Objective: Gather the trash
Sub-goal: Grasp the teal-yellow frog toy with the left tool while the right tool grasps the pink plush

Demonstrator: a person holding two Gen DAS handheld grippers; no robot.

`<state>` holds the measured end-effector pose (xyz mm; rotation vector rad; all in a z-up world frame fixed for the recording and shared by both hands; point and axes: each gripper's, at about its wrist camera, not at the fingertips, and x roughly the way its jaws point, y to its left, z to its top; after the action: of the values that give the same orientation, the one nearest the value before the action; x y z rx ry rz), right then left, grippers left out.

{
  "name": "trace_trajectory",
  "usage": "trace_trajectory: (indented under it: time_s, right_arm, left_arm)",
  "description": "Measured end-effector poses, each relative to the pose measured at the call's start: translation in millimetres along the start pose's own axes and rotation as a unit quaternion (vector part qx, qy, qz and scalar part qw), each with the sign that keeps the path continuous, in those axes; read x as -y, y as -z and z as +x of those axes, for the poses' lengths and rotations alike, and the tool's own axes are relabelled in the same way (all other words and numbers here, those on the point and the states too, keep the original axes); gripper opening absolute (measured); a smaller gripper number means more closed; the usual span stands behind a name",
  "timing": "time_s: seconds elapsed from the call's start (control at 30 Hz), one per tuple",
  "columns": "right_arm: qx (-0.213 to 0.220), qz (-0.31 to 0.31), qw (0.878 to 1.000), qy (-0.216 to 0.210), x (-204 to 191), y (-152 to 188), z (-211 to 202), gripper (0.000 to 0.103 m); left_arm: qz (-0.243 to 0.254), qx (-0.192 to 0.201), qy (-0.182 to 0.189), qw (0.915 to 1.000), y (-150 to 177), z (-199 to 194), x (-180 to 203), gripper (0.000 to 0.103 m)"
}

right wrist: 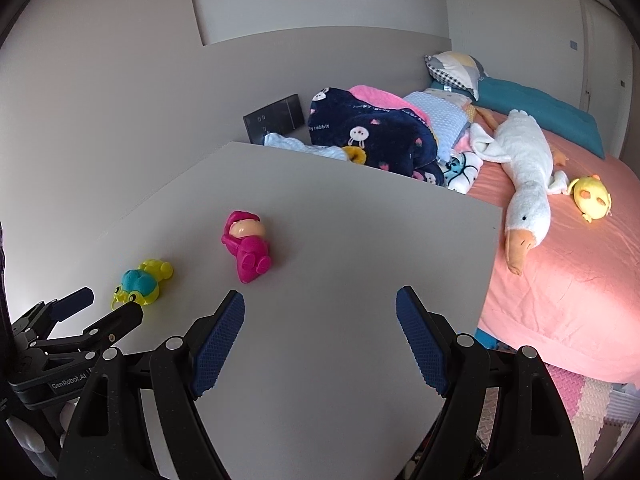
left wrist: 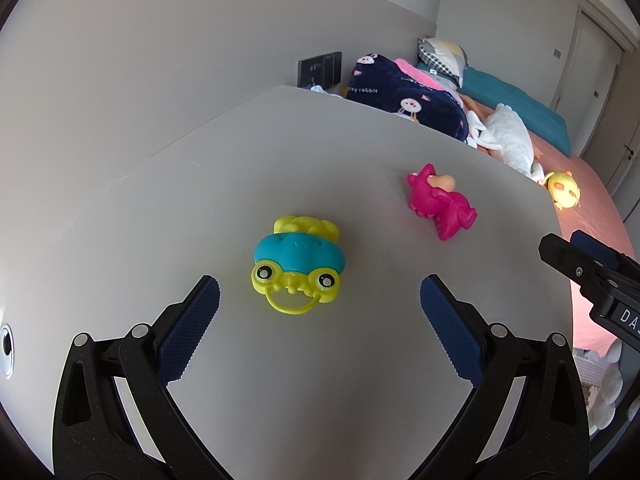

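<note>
A yellow and teal frog toy [left wrist: 298, 266] lies on the grey tabletop [left wrist: 280, 380], just beyond my left gripper [left wrist: 320, 294], which stands open with nothing between its fingers. A pink doll toy [left wrist: 440, 202] lies farther right on the same top. In the right wrist view the pink doll [right wrist: 248, 246] is ahead and left of my right gripper [right wrist: 320, 310], also open and empty over the tabletop [right wrist: 340, 240]. The frog toy [right wrist: 140, 282] sits at the far left there, right beside the left gripper's fingertips [right wrist: 128, 314]. The right gripper's finger [left wrist: 576, 260] shows at the right edge of the left wrist view.
A bed with a pink sheet [right wrist: 568, 280] runs along the table's right edge, carrying a white goose plush [right wrist: 524, 168], a yellow chick plush [right wrist: 592, 198], a navy rabbit blanket [right wrist: 372, 132] and pillows. A dark wall panel [right wrist: 272, 118] sits behind the table. Foam floor mats [right wrist: 592, 400] lie below.
</note>
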<state>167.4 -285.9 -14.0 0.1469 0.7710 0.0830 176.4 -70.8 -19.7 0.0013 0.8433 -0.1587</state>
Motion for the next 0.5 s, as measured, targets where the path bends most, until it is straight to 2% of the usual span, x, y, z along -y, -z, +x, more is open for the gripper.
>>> trace_trajectory:
  time_s: [0.23,0.5]
  right_arm:
    - [-0.020,-0.010,1.000,-0.004,-18,-9,33,0.079]
    - [-0.028,-0.014,1.000,-0.006,-32,-19,59,0.079]
  left_arm:
    - [0.009,-0.015,-0.009,0.9998,-8,24,-4,0.097]
    - [0.015,-0.026,-0.016,0.9994,-11,35,-15,0.094]
